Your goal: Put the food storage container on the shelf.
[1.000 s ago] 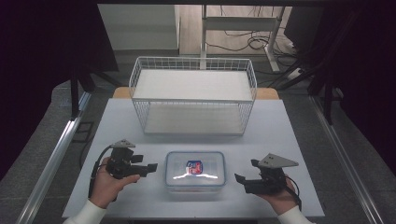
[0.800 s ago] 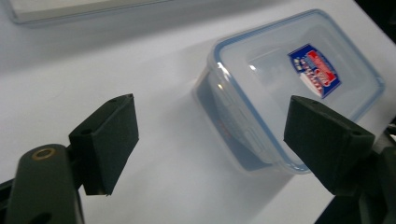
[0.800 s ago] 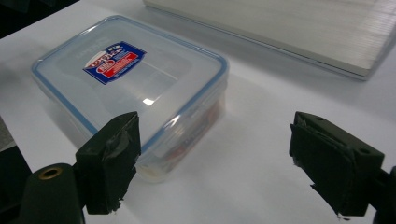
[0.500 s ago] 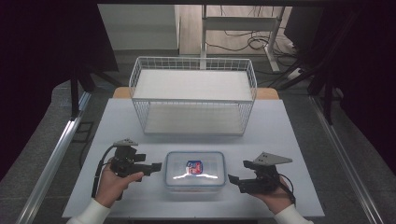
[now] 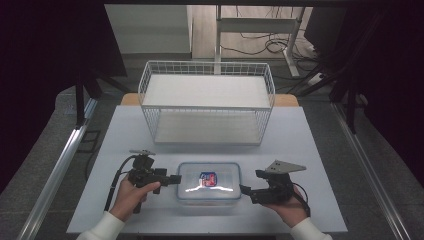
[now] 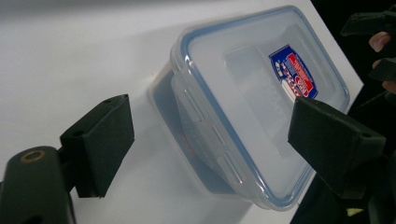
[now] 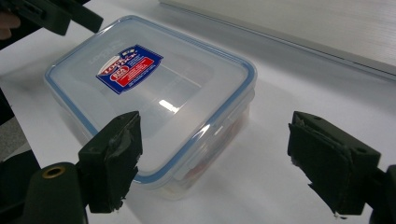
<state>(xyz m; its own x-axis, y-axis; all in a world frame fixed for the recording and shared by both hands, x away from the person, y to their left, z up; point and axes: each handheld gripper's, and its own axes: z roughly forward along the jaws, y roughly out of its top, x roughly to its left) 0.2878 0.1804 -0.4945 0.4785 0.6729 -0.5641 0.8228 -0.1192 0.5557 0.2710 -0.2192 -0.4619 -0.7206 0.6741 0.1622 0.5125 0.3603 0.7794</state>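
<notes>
- Two grippers flank one clear plastic container (image 5: 209, 183) that sits flat on the white worktop (image 5: 310, 145), near the person's edge, with the empty wire basket (image 5: 207, 102) well behind it.
- The container's long axis runs side to side across the worktop, so its two short ends face the grippers: one end toward the left gripper (image 5: 172, 179), the other toward the right gripper (image 5: 246, 190).
- Its blue-rimmed lid (image 6: 261, 100) is on, with a red and blue label (image 7: 130, 68) near the middle.
- The left gripper lies level, pointing inward; its jaws have just been opening, now stand wide and hold nothing. In the left gripper view the near short end lies between them, untouched, with one latch flap (image 6: 212, 135) facing the camera.
- The right gripper's jaws also stand wide and empty; the right gripper view has a corner of the container (image 7: 154, 107) ahead, toward the left jaw.
- Both look about equally near; the left seems slightly closer to contact.
</notes>
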